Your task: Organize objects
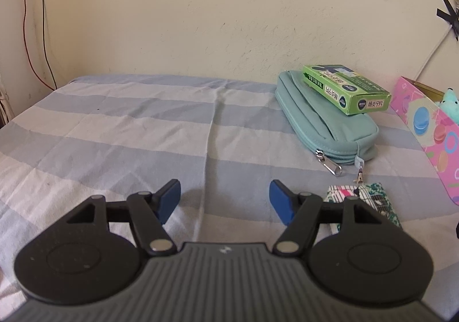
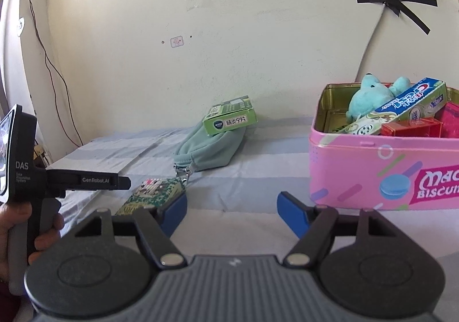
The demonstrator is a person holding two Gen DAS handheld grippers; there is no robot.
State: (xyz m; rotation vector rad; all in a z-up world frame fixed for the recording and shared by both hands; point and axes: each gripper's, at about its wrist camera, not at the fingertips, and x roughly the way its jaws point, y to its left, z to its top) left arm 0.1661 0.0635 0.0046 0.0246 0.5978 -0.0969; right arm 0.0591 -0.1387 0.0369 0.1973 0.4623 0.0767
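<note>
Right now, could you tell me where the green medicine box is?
The green medicine box lies on top of the teal zip pouch near the wall, left of the pink biscuit tin in the right wrist view.

Both cameras sat low over the striped bed [image 1: 129, 127], each looking forward along its own claw toward the cream wall [image 1: 172, 21]. The left view faced the bed's open middle, with the teal pouch [image 1: 324, 118] at its right. The right view stood further right, close to the pink tin [image 2: 373, 173]. Both shared the pouch, the green box [image 2: 229, 117] on it, and the patterned pouch [image 2: 155, 193].
</note>
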